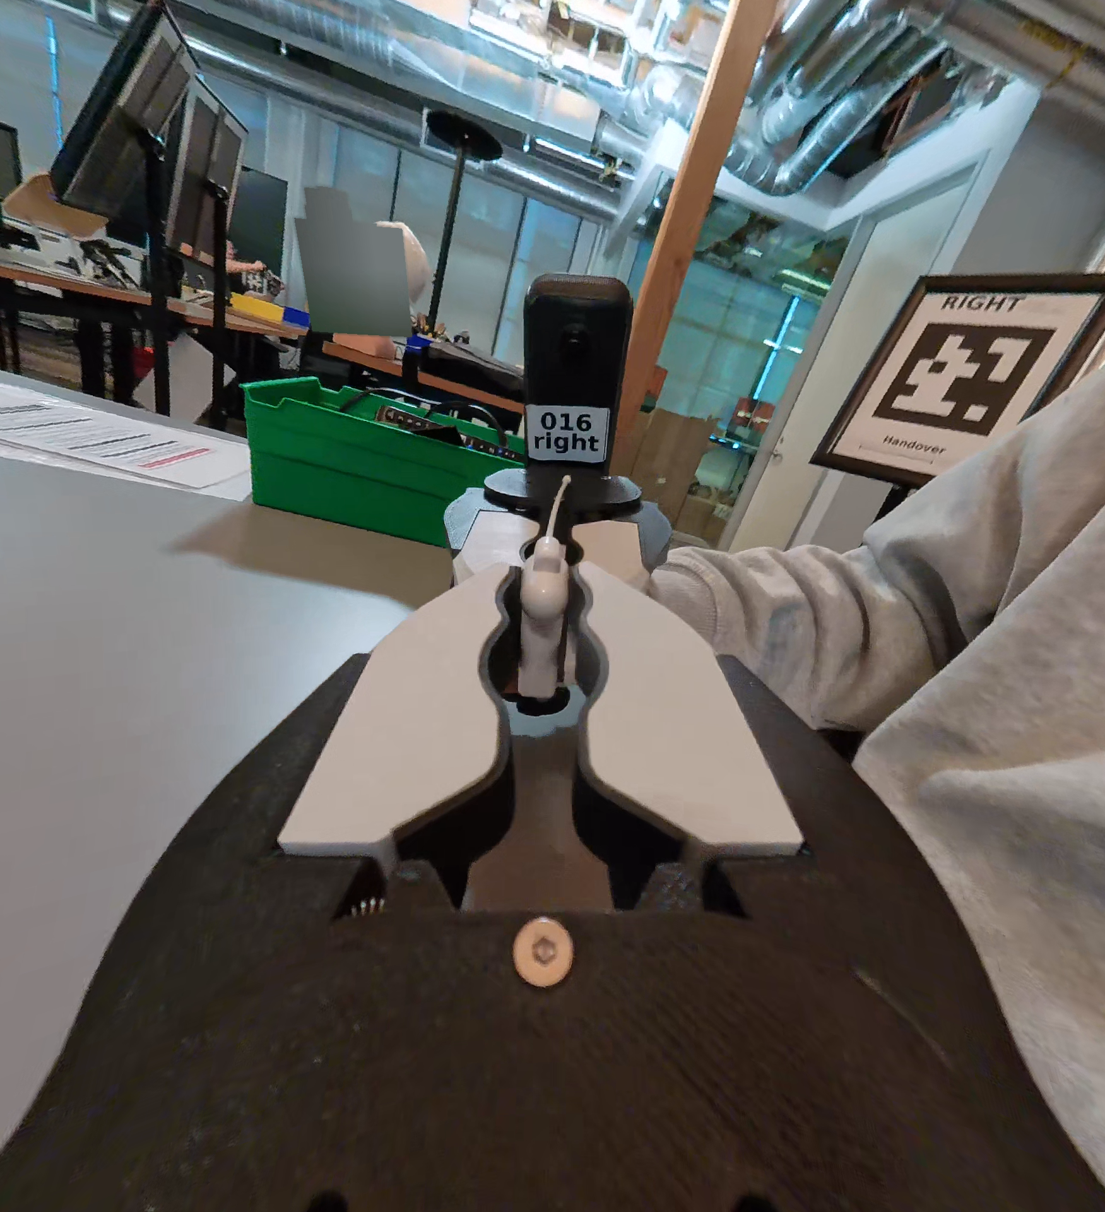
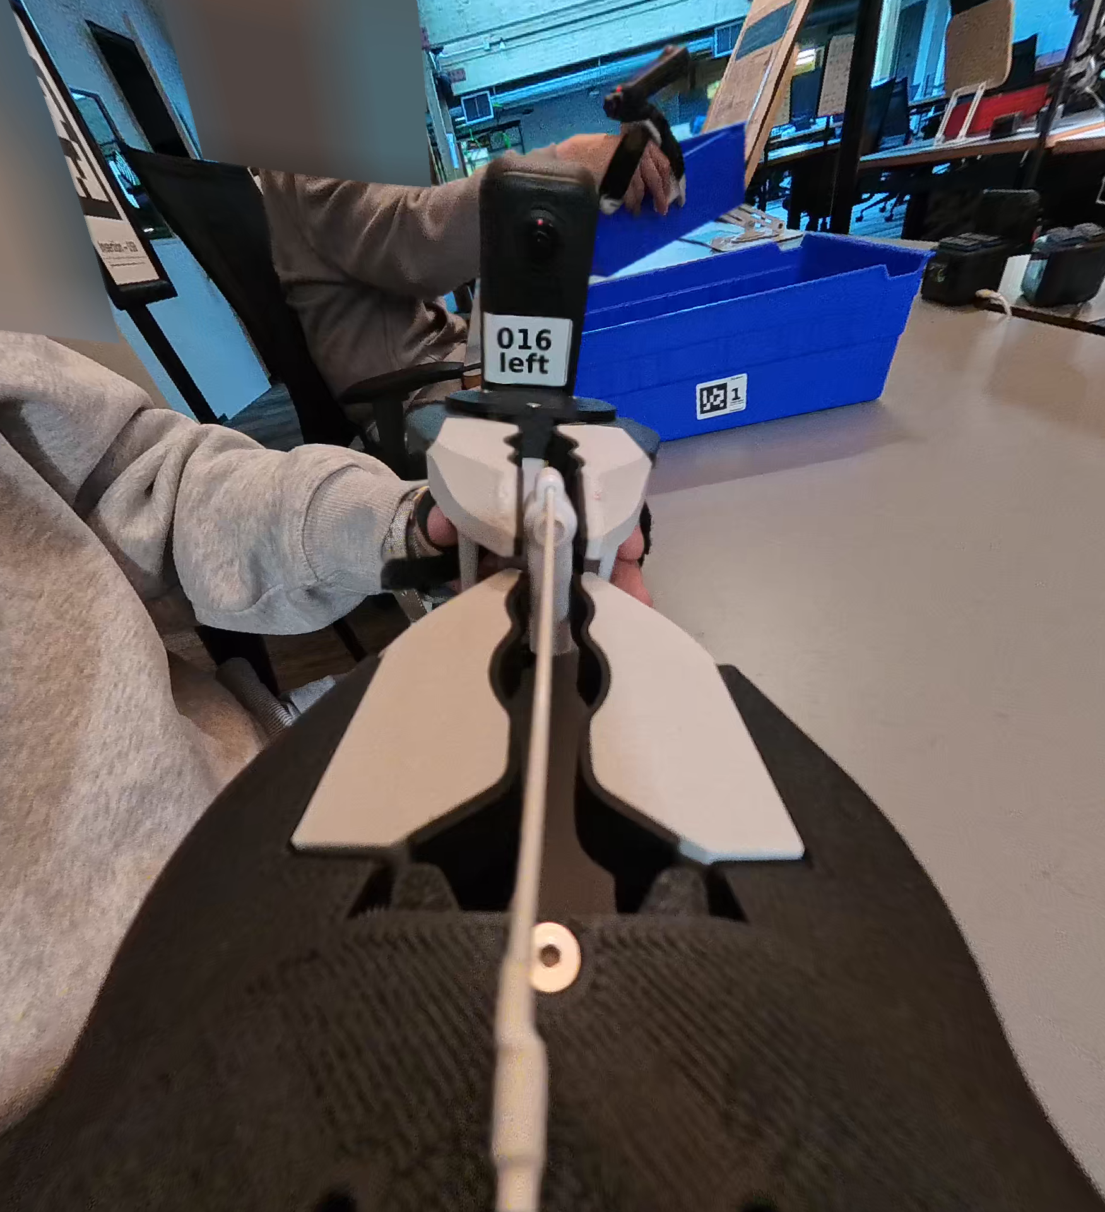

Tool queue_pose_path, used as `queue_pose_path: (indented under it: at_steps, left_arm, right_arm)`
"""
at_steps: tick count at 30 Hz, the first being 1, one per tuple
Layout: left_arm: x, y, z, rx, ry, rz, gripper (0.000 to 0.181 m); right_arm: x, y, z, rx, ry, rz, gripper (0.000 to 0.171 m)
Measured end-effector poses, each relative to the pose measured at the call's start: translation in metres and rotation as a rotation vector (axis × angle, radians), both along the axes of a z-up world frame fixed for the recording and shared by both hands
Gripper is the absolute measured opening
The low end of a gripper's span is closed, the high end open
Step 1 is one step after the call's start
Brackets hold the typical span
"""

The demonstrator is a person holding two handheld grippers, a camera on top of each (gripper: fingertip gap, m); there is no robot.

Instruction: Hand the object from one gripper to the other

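A white cable plug sits between my left gripper's fingertips, which are closed on its thick body. Its far end reaches into my right gripper, which faces the left one nose to nose. In the right wrist view the plug lies between the right gripper's closed fingertips, and the left gripper holds its far end. The plug's thin white cable trails back over the right gripper's body. Both grippers hover above the grey table.
A green bin stands behind on the table, with a printed sheet to its left. A blue bin stands on the other side. A framed marker sign stands behind. A seated person is near the blue bin.
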State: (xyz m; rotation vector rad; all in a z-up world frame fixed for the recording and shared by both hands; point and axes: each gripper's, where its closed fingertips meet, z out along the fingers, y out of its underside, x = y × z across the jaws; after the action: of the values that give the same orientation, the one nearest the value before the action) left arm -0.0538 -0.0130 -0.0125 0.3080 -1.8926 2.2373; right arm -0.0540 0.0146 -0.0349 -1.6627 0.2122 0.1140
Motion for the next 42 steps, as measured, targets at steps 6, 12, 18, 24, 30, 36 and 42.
queue_pose_path:
  at_steps: [6,12,18,24,30,36,42]
  left_arm:
    - [0.001,0.001,0.001,0.007,-0.01,0.007,0.013]
    - [0.014,0.017,0.012,-0.061,0.017,0.055,0.013]
    - [0.027,0.031,0.013,-0.068,0.024,0.096,0.013]
    - [0.029,0.035,0.006,-0.017,0.014,0.088,0.013]
    - [0.028,0.036,0.001,0.015,0.009,0.077,0.013]
    - [0.025,0.035,0.002,0.009,0.017,0.053,0.013]
    - [0.021,0.031,0.0,0.017,0.016,0.032,0.013]
  right_arm:
    - [0.002,0.0,-0.001,0.015,-0.022,-0.012,0.013]
    - [0.013,-0.003,-0.008,-0.006,-0.068,-0.063,0.039]
    - [0.033,-0.022,0.003,0.077,-0.039,-0.146,0.049]
    - [0.043,-0.046,0.028,0.224,0.028,-0.179,0.042]
    - [0.035,-0.046,0.032,0.214,0.031,-0.132,0.029]
    - [0.031,-0.039,0.029,0.194,0.027,-0.114,0.023]
    - [0.03,-0.039,0.029,0.195,0.024,-0.109,0.012]
